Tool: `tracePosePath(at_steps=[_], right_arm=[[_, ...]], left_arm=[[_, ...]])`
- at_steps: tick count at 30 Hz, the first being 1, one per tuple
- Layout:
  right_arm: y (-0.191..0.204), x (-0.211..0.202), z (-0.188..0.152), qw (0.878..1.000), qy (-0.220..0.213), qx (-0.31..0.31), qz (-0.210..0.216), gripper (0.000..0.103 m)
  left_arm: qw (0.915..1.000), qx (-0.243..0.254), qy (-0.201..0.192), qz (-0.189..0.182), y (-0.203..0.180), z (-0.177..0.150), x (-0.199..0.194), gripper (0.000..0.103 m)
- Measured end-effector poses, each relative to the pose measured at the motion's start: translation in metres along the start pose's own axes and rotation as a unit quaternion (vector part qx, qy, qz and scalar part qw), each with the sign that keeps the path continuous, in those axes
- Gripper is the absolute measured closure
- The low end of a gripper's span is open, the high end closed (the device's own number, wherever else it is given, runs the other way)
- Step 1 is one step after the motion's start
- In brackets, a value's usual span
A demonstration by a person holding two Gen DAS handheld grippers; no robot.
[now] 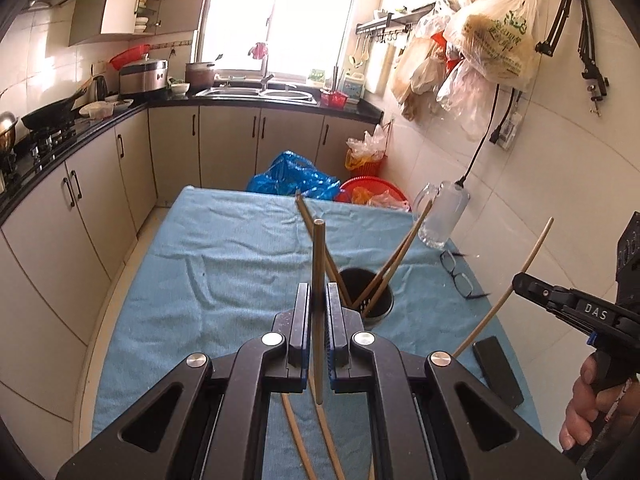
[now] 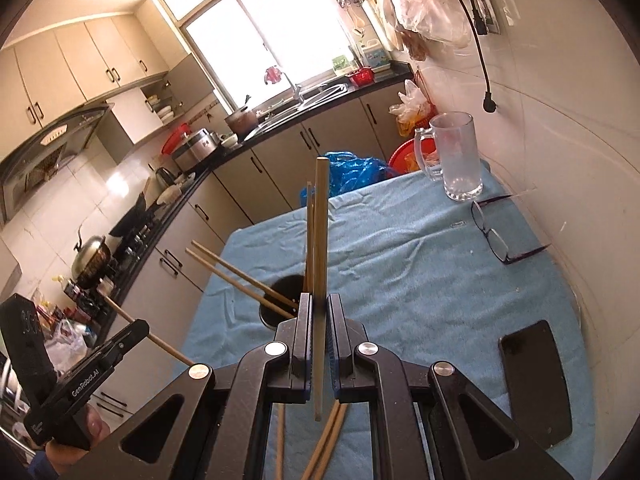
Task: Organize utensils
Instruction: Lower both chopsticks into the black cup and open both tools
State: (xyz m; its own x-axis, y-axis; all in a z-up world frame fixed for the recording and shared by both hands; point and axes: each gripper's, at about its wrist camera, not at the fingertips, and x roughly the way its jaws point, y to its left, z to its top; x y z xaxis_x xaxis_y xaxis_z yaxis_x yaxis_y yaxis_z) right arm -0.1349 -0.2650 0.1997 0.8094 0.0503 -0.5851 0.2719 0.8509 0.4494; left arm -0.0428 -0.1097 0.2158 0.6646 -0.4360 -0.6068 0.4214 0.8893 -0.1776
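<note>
The surface (image 1: 224,248), spread with a blue towel, carries a black holder (image 1: 370,298) at about 1 o'clock of the left tongs (image 1: 318,304), with four chopsticks already leaning in it. Each tongs is closed tight on one chopstick: the left chopstick (image 1: 319,264) is held upright, and the right tongs (image 2: 319,312) grips the right chopstick (image 2: 321,240) the same way. More loose chopsticks (image 2: 320,440) lie on the towel at 6 o'clock.

The step in hand is judged to be dropping a held chopstick into the holder. It is best done one tongs at a time, the lower tip brought over the opening and clear of the leaning sticks before release.

The holder's perforated wall is shown only in the left view; in the right view the glass mug (image 2: 456,156), glasses (image 2: 494,236) and phone (image 2: 536,380) are seen whole at 1 to 3 o'clock
</note>
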Motion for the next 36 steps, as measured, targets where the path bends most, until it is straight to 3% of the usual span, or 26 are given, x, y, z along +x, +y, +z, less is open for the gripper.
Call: tracePosePath(at_steps=[14,20,26,36], right_arm=[[0.017,0.007,0.064,0.999,-0.037,0.009,0.023,0.096],[0.026,0.017,0.090,0.998,-0.055,0.008,0.024,0.096],[0.030,0.040,0.096,0.999,-0.051,0.004,0.011,0.096],[0.015,0.094,0.070,1.000,0.010,0.014,-0.015,0.096]], left_arm=[[0.9978,0.001,-0.062,-0.022,-0.010,0.082,-0.026,0.097],[0.9970,0.007,-0.068,-0.035,-0.022,0.111,-0.016,0.097],[0.9984,-0.006,-0.039,-0.041,-0.026,0.109,0.020,0.097],[0.9995,-0.002,0.013,-0.030,-0.025,0.084,0.072,0.097]])
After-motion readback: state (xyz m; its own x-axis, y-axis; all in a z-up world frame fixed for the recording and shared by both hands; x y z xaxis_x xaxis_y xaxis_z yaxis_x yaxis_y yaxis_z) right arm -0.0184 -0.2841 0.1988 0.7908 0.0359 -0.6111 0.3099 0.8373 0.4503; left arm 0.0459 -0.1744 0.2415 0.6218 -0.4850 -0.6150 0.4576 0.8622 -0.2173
